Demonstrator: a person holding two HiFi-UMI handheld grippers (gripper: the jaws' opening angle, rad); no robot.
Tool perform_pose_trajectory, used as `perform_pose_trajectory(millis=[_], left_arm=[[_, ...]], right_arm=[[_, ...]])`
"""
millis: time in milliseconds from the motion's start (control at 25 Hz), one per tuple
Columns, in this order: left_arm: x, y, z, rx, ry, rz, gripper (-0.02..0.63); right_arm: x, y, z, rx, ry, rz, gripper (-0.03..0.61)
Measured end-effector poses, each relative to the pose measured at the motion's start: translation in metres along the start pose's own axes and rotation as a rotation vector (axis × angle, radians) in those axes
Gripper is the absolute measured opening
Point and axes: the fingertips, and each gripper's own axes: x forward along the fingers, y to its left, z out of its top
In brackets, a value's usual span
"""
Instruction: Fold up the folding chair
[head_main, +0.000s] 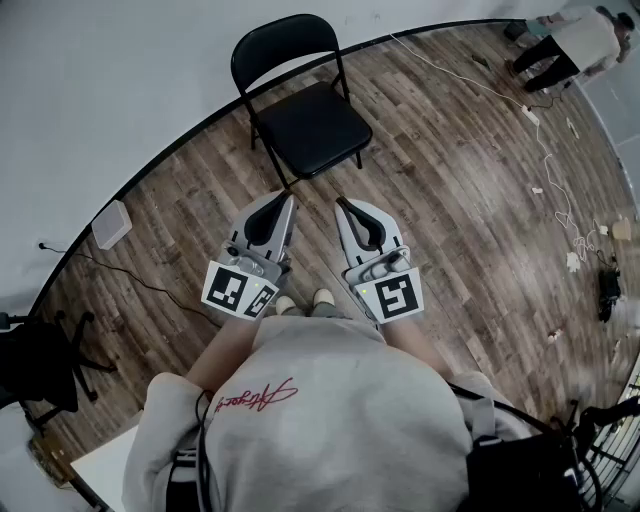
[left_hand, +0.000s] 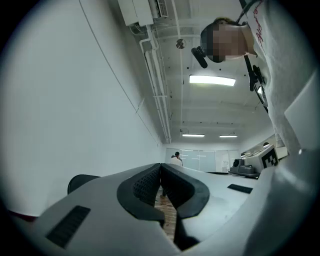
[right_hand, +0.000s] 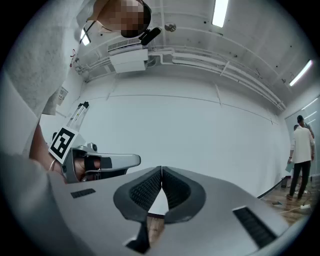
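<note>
Chair (head_main: 310, 125) stands unfolded at the floor's wall edge. Left gripper (head_main: 286, 203) and right gripper (head_main: 344, 208), both closed and empty, might shove it over.

Two grippers, left gripper (head_main: 285, 199) and right gripper (head_main: 340, 203), one folding chair (head_main: 305, 115) ahead of them, one office chair (head_main: 40, 365) and one box (head_main: 111, 224) to their left

Your folding chair (head_main: 312, 128) has a black metal frame and a smooth black seat. The floor (head_main: 450, 200) is brown wood. Your left gripper (head_main: 290, 199) and right gripper (head_main: 340, 202) are grey plastic with bumpy black pads (right_hand: 146, 190).
</note>
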Motion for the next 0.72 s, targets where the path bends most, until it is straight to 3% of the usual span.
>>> perform_pose_trajectory(millis=[720], left_arm=[[-0.0032,-0.0069,0.0032,0.008,-0.003,0.002,0.017]], right_arm=[[-0.0062,0.0009,0.0018,0.011,-0.007,-0.01,0.017]])
